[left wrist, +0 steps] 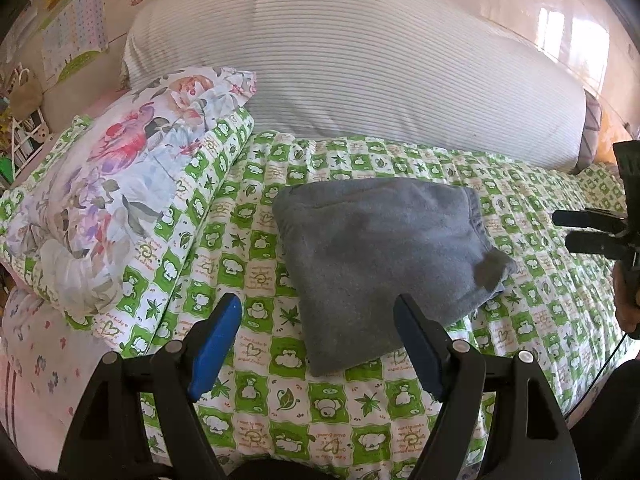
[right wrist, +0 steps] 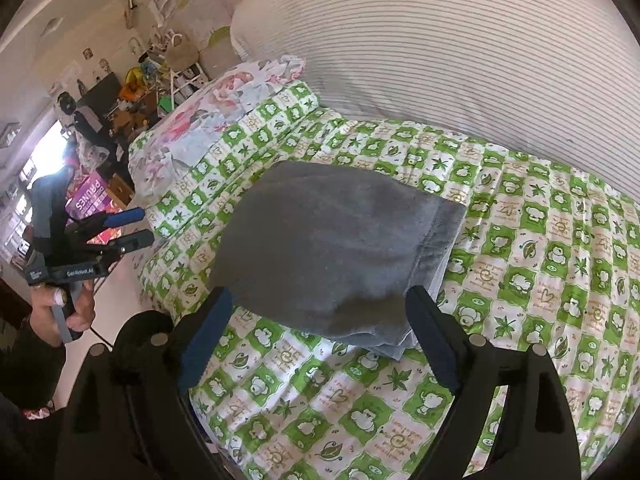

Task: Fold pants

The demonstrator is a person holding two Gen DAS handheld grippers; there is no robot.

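The grey pants (left wrist: 380, 260) lie folded into a compact rectangle on the green-and-white patterned bedspread (left wrist: 280, 392). They also show in the right wrist view (right wrist: 328, 252). My left gripper (left wrist: 318, 308) is open and empty, held just above the near edge of the pants. My right gripper (right wrist: 318, 300) is open and empty, with the near edge of the pants between its fingers. The right gripper also shows at the right edge of the left wrist view (left wrist: 564, 228). The left gripper shows at the left of the right wrist view (right wrist: 142, 226).
A floral pillow (left wrist: 104, 204) lies on the bed to the left of the pants. A large white striped bolster (left wrist: 360, 64) runs along the back against the wall. Cluttered shelves and boxes (right wrist: 100, 196) stand beyond the left side of the bed.
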